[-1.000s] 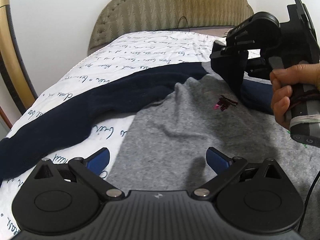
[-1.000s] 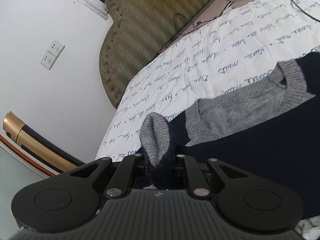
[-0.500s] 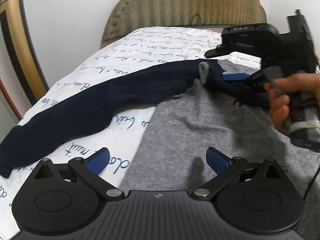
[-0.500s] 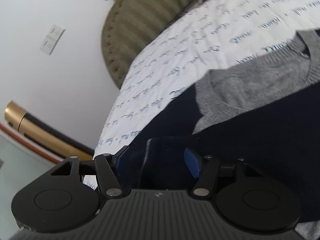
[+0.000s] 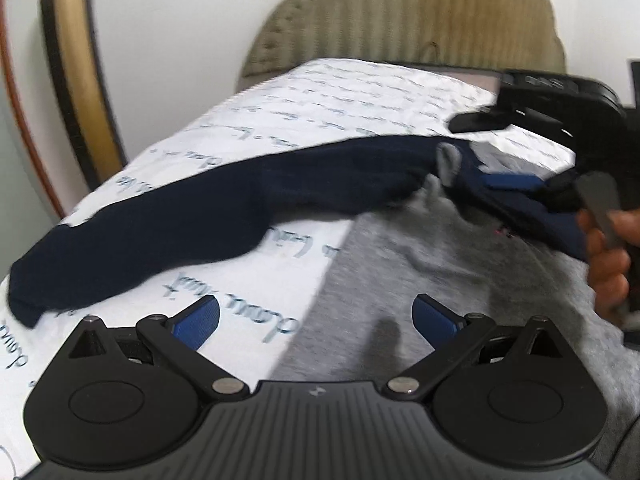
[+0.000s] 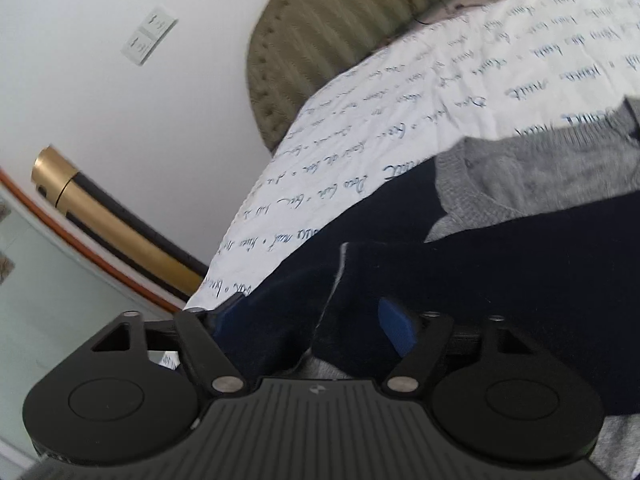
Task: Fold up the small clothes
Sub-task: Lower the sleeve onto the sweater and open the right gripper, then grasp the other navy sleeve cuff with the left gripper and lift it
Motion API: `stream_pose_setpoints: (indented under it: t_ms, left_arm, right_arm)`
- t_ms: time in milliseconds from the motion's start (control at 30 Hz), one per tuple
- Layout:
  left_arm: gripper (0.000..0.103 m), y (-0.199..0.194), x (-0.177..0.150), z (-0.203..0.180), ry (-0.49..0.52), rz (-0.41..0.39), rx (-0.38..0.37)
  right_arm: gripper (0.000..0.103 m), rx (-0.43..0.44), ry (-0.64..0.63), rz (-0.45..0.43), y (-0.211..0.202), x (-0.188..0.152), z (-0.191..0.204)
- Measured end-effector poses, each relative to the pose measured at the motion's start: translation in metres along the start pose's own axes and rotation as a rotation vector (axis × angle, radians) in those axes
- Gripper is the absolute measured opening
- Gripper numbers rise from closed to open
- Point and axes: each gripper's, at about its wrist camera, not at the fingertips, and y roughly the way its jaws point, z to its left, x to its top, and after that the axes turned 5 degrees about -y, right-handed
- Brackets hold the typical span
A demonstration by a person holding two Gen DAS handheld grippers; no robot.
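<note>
A small sweater with a grey body and navy sleeves lies on the bed. One navy sleeve stretches left across the sheet, and its grey cuff rests by the right gripper. My left gripper hovers open over the grey body's left edge with nothing between its fingers. In the right wrist view my right gripper has its jaws opening. The navy sleeve lies loose between them and the pads do not press it. The grey ribbed neckline shows beyond.
The bed's white sheet carries blue handwriting print. An olive padded headboard stands behind it. A gold and black frame rises at the left. A hand holds the right gripper. A wall socket is on the white wall.
The right gripper went from shut on the raised sleeve cuff to open. The cuff dropped onto the sweater. The left gripper stayed open and shifted slightly.
</note>
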Motion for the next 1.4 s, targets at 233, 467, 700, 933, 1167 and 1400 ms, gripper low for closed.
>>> stream_pose_setpoints:
  t_ms: [233, 467, 700, 933, 1167, 1400]
  left_arm:
    - [0.103, -0.011, -0.003, 0.058, -0.269, -0.038, 0.092]
    - [0.103, -0.008, -0.012, 0.136, -0.689, -0.067, 0.036]
    - [0.103, 0.0, -0.033, 0.194, -1.081, -0.187, -0.138]
    - [0.103, 0.014, -0.034, 0.228, -1.293, -0.233, -0.202]
    - [0.102, 0.028, -0.024, 0.25, -1.37, -0.267, -0.214]
    - [0.03, 0.044, -0.026, 0.249, -1.38, -0.18, -0.242]
  right_arm:
    - [0.087, -0.001, -0.077, 0.055, -0.012, -0.011, 0.01]
    - [0.092, 0.058, -0.128, 0.034, -0.04, -0.022, 0.024]
    - [0.094, 0.065, -0.159, 0.012, -0.061, -0.03, 0.029]
    - [0.095, 0.058, -0.158, 0.005, -0.073, -0.037, 0.023]
    - [0.095, 0.027, -0.214, 0.014, -0.089, -0.046, 0.018]
    - [0.095, -0.044, -0.313, 0.023, -0.108, -0.059, 0.014]
